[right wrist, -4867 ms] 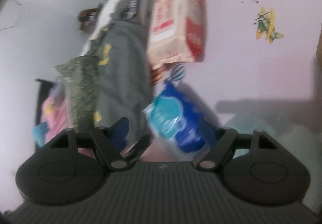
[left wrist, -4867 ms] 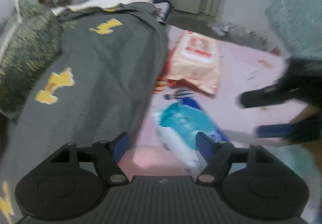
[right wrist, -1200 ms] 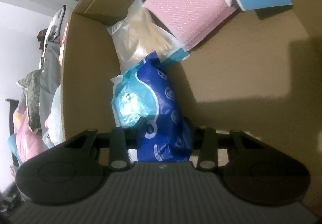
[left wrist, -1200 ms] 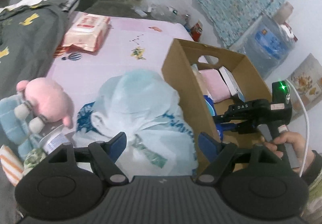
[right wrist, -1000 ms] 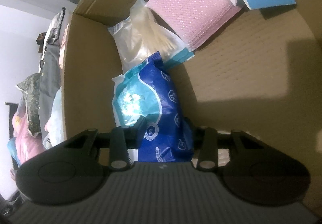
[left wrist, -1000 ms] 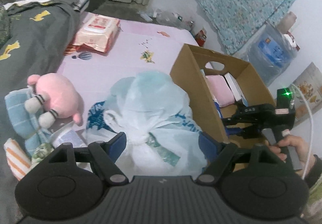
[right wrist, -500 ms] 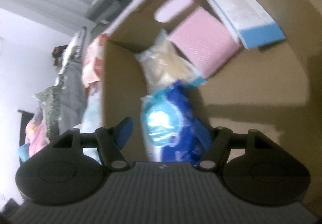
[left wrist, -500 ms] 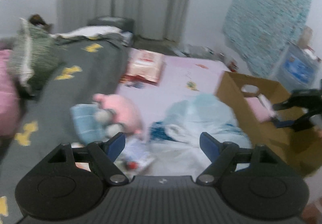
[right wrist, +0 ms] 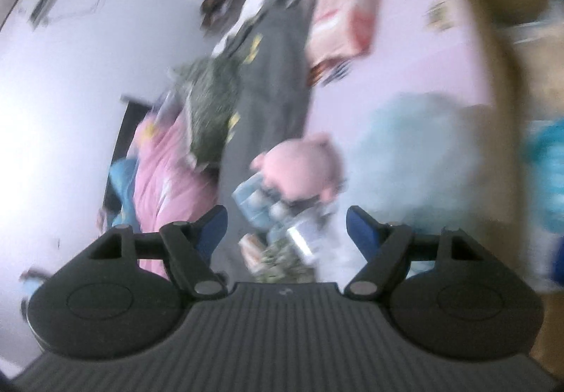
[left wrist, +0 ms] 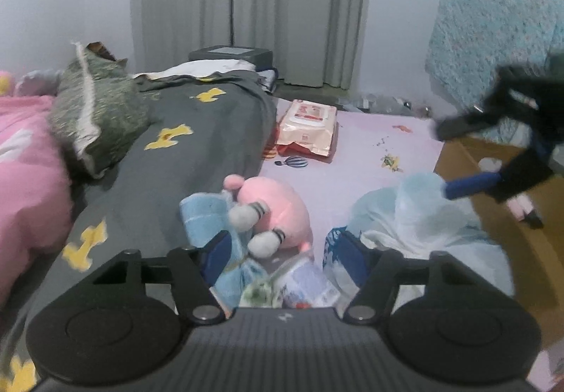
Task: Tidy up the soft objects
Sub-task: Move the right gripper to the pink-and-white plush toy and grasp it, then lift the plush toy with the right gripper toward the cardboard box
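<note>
Soft, even room light, a bit dim and cool, no hard shadows anywhere. Left wrist view is fairly sharp: the curtains (left wrist: 246, 4) at twelve o'clock bow with the fisheye, and dark corners crop the frame. The right claw (left wrist: 493, 159) at three o'clock is a dark smear of motion blur. Right wrist view is smeared all over; the pink plush (right wrist: 303, 166) and the cardboard box (right wrist: 493, 74) at two o'clock have melted edges. The wall (right wrist: 53, 110) at nine o'clock glares white, washed out. Only the camera's own claw (right wrist: 286, 230) stays crisp.

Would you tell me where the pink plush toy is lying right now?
In the left wrist view, pink plush toy lies centre, between grey blanket and pale plastic bag.
</note>
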Tool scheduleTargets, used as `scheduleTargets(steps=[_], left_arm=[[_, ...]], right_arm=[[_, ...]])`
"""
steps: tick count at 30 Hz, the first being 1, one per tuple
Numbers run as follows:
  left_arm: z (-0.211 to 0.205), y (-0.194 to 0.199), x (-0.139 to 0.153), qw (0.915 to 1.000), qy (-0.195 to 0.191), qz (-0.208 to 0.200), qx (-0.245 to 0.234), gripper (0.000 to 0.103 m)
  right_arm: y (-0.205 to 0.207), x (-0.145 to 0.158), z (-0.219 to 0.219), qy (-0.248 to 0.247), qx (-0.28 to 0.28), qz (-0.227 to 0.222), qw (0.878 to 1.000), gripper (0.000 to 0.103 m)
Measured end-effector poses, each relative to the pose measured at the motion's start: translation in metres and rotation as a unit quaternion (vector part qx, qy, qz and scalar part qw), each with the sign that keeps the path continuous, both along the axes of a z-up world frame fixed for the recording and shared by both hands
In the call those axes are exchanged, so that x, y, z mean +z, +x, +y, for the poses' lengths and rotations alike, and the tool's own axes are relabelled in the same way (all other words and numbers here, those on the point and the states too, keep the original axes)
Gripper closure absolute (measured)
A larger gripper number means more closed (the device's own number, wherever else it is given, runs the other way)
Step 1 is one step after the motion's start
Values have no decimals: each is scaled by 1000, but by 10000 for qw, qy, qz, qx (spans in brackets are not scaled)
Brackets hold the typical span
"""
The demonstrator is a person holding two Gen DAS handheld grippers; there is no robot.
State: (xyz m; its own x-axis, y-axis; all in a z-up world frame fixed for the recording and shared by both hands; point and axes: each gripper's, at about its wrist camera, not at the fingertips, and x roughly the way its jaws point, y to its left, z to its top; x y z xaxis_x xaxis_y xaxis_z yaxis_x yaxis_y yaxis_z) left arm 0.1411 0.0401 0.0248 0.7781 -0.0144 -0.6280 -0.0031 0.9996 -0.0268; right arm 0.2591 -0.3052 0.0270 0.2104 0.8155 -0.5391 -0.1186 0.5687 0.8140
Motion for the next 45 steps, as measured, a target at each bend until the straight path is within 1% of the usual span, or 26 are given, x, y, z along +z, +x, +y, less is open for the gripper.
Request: scheduleTargets(steps=[1, 3, 4, 5, 6, 7, 8, 10, 12, 13, 15, 17, 19, 21, 23, 27, 29, 32, 34, 35, 38, 41, 45], left_arm=[[-2, 10, -6, 9999, 98, 33, -41, 44], [-6, 34, -19, 9992, 327, 224, -65, 49], [-7, 46, -26, 9984, 442, 346, -32, 54], [-7, 56, -32, 9974, 544, 471, 29, 58], [-5, 65, -38, 9962, 610, 608, 118, 59], [-3, 74, -43, 9953, 613, 725, 202, 59], [0, 80, -46, 9949, 557, 801, 257, 59], [7, 90, -53, 9941, 367, 962, 327, 59], [13, 99, -58, 9932, 147, 1104, 332, 59], [16, 102, -60, 9931, 4, 1132, 308, 59], [19, 108, -59, 9928, -227, 1151, 234, 58], [19, 113, -57, 9933, -313, 1098, 174, 54], [16, 119, -53, 9941, -406, 1009, 61, 52], [11, 128, -50, 9937, -559, 970, -84, 50], [5, 139, -49, 9932, -706, 915, -159, 43], [-16, 152, -45, 9933, -832, 684, -412, 34], [-23, 152, -43, 9913, -1017, 525, -655, 28], [-28, 147, -42, 9859, -1301, 459, -951, 22], [-27, 147, -47, 9831, -1389, 574, -1043, 22], [-26, 147, -50, 9828, -1380, 651, -1039, 22], [-24, 146, -62, 9828, -1274, 860, -1021, 22], [-19, 148, -73, 9820, -1273, 1033, -938, 22], [-14, 158, -81, 9798, -1461, 1114, -786, 22]], right_arm=[[5, 1, 16, -23, 97, -16, 9999, 28], [19, -2, 41, -111, 214, -43, 9997, 28], [26, -2, 54, -186, 250, -51, 9995, 29], [33, -5, 66, -263, 261, -49, 9993, 30], [42, -8, 77, -331, 260, -42, 9991, 32], [50, -11, 88, -379, 268, -29, 9989, 37], [57, -14, 99, -413, 288, -13, 9987, 46], [73, -24, 120, -430, 369, 42, 9984, 51], [84, -36, 138, -507, 419, 93, 9978, 53], [88, -44, 147, -558, 441, 140, 9974, 55], [96, -55, 155, -617, 449, 247, 9968, 56], [101, -64, 158, -630, 436, 329, 9965, 56], [106, -66, 153, -636, 399, 333, 9966, 56], [112, -66, 143, -687, 355, 319, 9965, 55], [119, -66, 133, -787, 311, 291, 9960, 54], [134, -68, 111, -982, 128, 252, 9948, 53], [143, -71, 98, -1056, -6, 259, 9941, 48], [153, -77, 82, -1120, -204, 298, 9930, 41], [158, -80, 73, -1083, -290, 372, 9930, 37], [160, -82, 70, -1067, -326, 407, 9929, 33], [165, -82, 71, -1097, -307, 422, 9926, 25], [169, -81, 84, -1176, -135, 359, 9923, 21], [172, -75, 111, -1356, 170, 213, 9904, 21]])
